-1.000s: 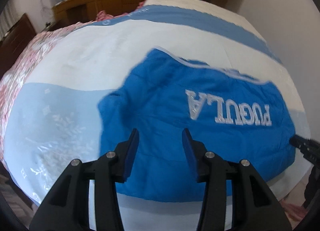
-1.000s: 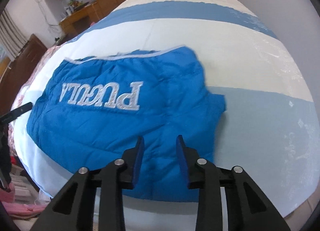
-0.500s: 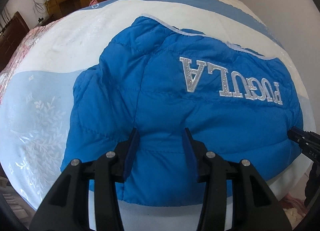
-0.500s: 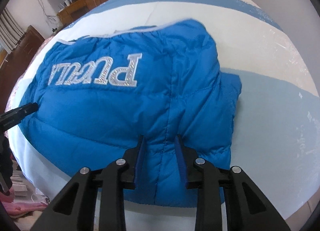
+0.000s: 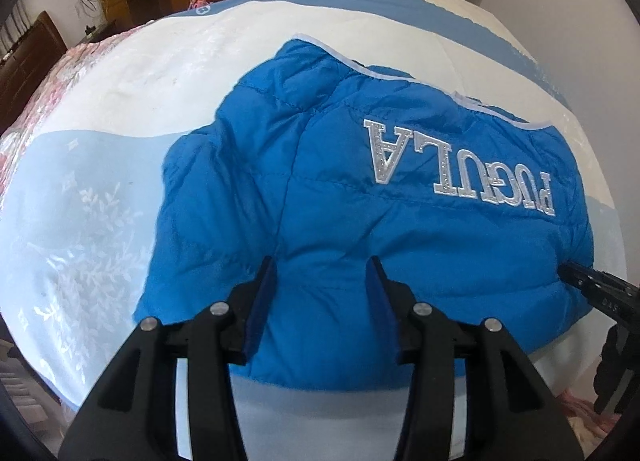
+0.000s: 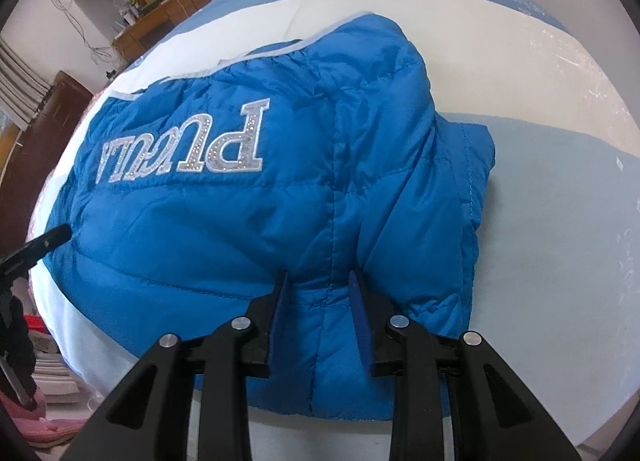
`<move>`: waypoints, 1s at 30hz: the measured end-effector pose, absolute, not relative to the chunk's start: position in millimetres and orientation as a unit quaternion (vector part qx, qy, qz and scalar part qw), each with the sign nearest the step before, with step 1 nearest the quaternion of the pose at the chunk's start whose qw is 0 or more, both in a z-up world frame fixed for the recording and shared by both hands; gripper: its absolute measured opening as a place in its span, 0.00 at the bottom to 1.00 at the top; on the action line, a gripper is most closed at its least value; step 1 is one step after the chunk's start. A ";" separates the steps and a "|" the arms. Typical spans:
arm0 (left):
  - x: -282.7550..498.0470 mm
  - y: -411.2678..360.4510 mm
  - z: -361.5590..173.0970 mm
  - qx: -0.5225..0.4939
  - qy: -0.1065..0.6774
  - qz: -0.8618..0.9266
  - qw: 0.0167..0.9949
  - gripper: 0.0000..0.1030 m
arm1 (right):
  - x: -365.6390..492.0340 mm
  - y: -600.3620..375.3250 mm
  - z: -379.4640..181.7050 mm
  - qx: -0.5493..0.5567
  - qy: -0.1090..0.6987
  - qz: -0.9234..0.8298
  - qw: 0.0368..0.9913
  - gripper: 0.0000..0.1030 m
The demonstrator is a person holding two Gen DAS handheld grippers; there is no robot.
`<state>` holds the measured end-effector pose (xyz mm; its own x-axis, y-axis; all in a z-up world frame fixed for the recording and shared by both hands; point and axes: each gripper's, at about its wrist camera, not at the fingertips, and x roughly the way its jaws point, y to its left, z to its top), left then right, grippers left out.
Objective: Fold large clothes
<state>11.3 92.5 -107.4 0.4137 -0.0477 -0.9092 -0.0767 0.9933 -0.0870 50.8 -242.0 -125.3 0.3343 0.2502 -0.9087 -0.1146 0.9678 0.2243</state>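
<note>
Both grippers are closing in on the puffy blue quilted jacket [image 5: 360, 221], left gripper [image 5: 322, 285] and right gripper [image 6: 318, 293] gaping wide astride its near edge at lower centre, pinching needed next before folding.

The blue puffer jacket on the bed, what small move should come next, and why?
Probably close both hand-held grippers. The left hand-held gripper and right hand-held gripper each sit open astride the near edge of the blue puffer jacket, which lies flat on the bed, not yet gripped.

Both wrist cameras sit low and close at the bed's [image 5: 120, 73] near edge, facing across it, sharing the blue jacket [image 5: 400, 221] between them.
</note>
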 end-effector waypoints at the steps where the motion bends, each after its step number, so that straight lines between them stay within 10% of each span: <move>1: 8.8 93.2 -104.9 -0.054 0.540 0.013 0.840 0.51 | 51.2 -242.1 -125.0 0.060 0.567 0.112 0.814 0.28; 30: -29.0 162.8 -121.4 -0.248 0.534 0.027 0.808 0.68 | 59.2 -234.7 -124.8 0.037 0.585 0.119 0.802 0.29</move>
